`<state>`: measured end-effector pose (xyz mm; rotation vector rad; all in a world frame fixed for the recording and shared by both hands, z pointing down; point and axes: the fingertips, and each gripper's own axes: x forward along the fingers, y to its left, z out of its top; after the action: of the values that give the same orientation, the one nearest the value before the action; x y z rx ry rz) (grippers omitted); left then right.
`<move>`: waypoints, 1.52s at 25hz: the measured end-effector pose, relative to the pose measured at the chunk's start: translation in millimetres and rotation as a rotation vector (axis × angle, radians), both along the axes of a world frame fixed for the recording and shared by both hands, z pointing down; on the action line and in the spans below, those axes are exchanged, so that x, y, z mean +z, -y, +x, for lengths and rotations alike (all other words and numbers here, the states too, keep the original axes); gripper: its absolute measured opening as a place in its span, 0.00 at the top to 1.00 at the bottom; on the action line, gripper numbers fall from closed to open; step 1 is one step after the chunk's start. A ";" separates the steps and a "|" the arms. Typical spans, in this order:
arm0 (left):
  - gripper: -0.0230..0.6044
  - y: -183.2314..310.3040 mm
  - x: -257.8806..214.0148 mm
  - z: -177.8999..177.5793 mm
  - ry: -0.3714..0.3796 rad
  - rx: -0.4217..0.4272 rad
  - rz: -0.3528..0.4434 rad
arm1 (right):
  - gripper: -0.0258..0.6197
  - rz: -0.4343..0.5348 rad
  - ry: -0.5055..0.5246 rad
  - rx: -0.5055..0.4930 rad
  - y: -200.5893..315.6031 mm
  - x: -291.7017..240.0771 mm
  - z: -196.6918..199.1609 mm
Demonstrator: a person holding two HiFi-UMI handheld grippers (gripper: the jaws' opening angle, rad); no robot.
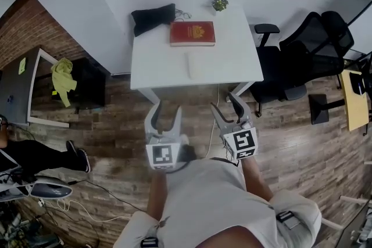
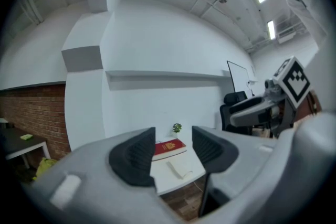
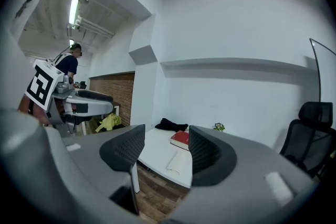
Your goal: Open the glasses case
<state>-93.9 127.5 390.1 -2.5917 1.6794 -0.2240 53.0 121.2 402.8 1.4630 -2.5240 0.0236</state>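
Note:
A white glasses case (image 1: 193,66) lies shut near the middle of the white table (image 1: 151,69), just in front of a red book (image 1: 192,33). The case also shows in the left gripper view as the white case (image 2: 179,169) and in the right gripper view as the white case (image 3: 177,161). Both grippers hang over the wooden floor short of the table's front edge. My left gripper (image 1: 165,113) is open and empty. My right gripper (image 1: 228,108) is open and empty too, pointing toward the table.
A black pouch (image 1: 152,18) and a small potted plant (image 1: 220,4) sit at the table's far edge. Black office chairs (image 1: 302,61) stand to the right. A side table with a yellow cloth (image 1: 63,79) is at the left, and a seated person's legs (image 1: 40,155) lie lower left.

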 end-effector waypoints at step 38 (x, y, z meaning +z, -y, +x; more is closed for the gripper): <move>0.62 156.8 38.8 -34.4 -0.024 0.102 -0.094 | 0.56 -0.072 -0.033 0.063 153.0 27.2 -46.1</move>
<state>-128.3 -29.3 429.0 -2.7494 1.5759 -0.2743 6.8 -31.8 429.9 1.5020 -2.4237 0.0993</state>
